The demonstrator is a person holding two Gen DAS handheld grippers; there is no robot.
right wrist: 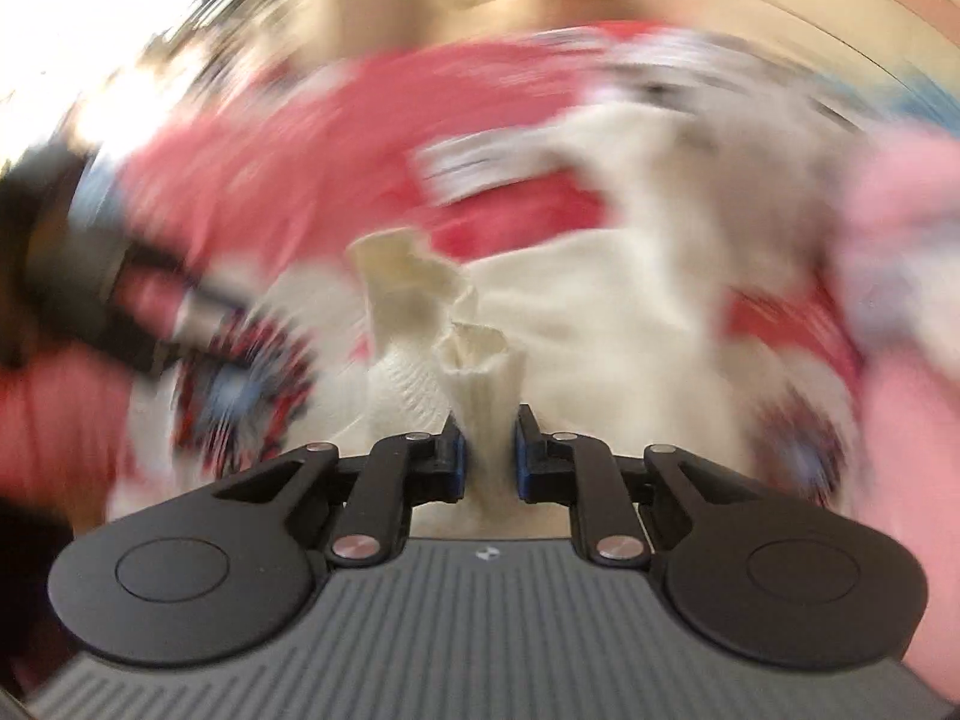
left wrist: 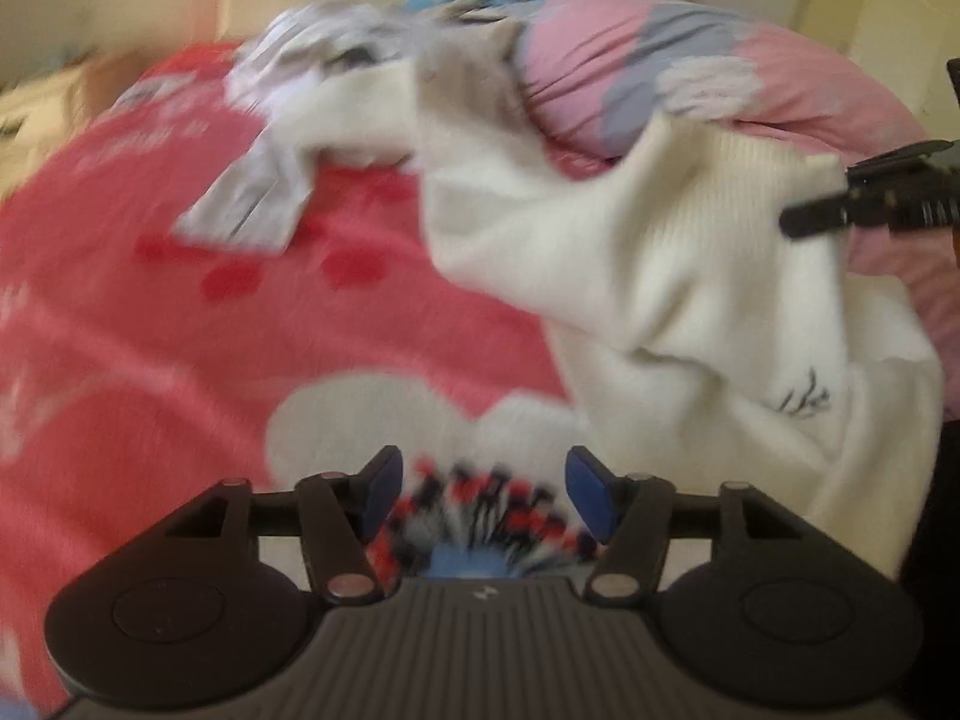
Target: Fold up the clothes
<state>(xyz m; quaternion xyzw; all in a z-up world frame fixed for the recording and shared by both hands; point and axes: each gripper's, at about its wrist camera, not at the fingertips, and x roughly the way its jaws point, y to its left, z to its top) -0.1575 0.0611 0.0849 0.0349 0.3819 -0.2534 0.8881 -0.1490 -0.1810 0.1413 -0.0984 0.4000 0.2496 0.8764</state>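
Cream knit sweater (left wrist: 690, 252) hangs rumpled and unfolded over the pink blanket (left wrist: 180, 330), right gripper (right wrist: 489, 450) pinching a bunched fold, left gripper (left wrist: 483, 480) spread wide, holding nothing.

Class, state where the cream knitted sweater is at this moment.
The cream knitted sweater lies on the right of the left wrist view, across the red patterned blanket, beside the pink duvet. The right gripper pinches one fold of it.

Soft daylight, blown-out glare upper left in the right wrist view, heavy motion blur, fisheye-curved edges.
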